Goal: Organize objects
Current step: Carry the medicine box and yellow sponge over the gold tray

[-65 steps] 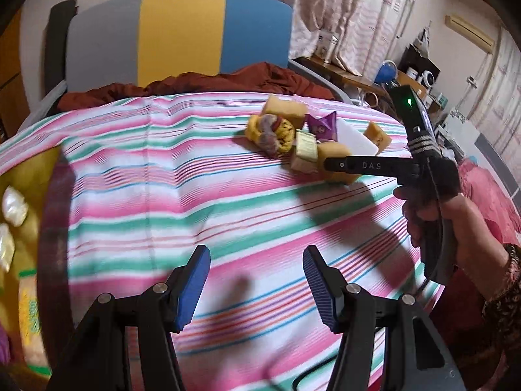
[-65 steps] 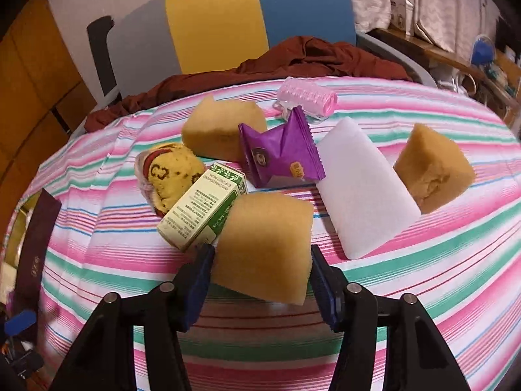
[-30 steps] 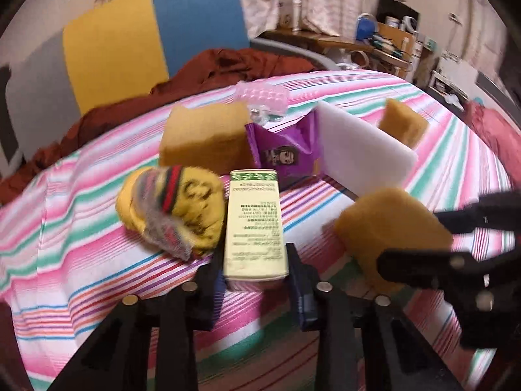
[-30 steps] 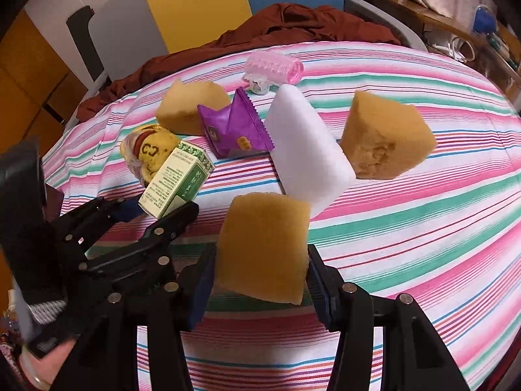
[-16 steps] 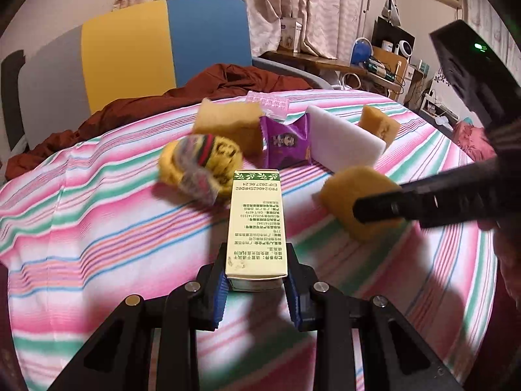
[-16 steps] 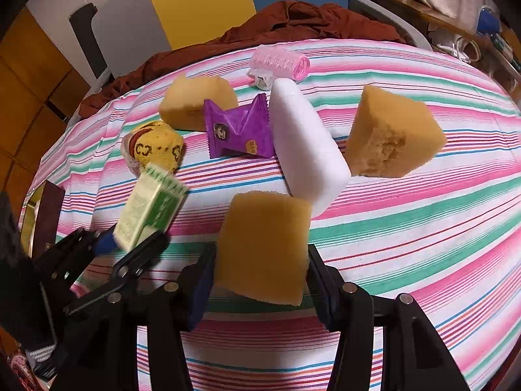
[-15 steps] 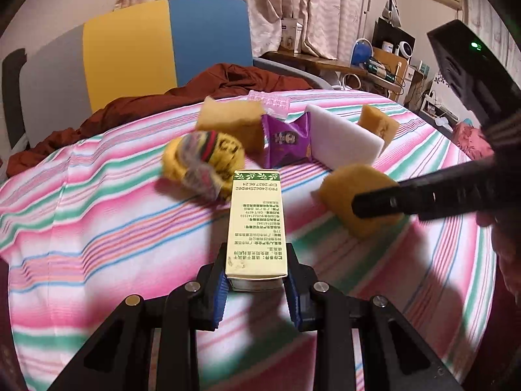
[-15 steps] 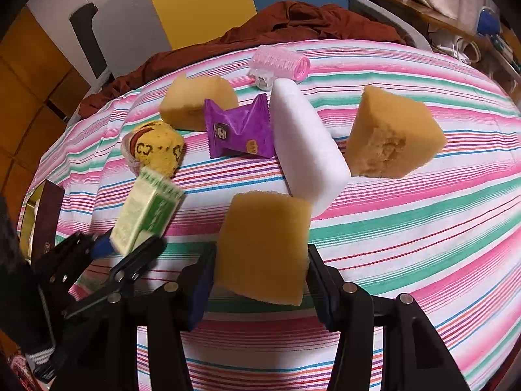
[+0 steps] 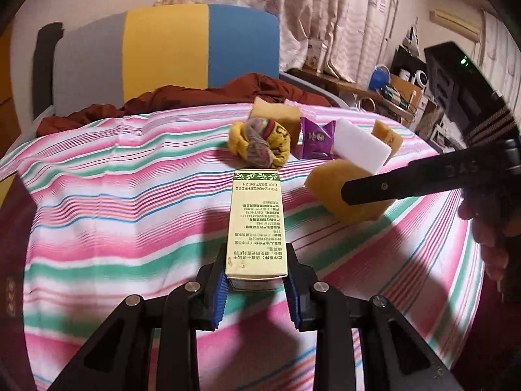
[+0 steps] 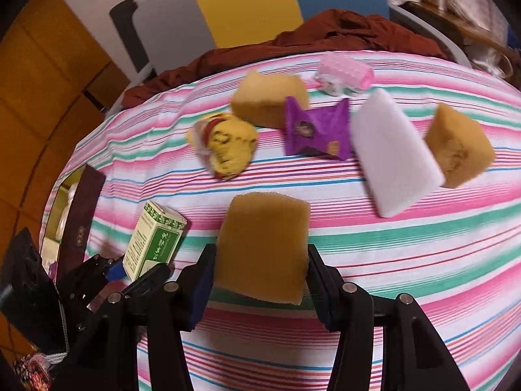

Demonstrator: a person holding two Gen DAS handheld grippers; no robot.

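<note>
**Fingers clamp box and sponge above the striped bed**

Fingers [image 9: 218,296] of our left gripper [image 9: 257,290] are closed tight on the green-and-cream carton [image 9: 256,224], gripping its near end while the rest juts forward over the striped bedcover [image 9: 130,195]. Our right gripper [image 10: 260,283] holds a tan sponge [image 10: 262,247], its fingers part-way apart and pressed to both sides. Both loads hang clear of the pile: white foam block [image 10: 394,153], purple sachet [image 10: 317,128], yellow bundle [image 10: 226,145]. To carry well, we judge, we should keep the carton level, since the grip is only at one end. Both grippers tilt downward, side by side.
</note>
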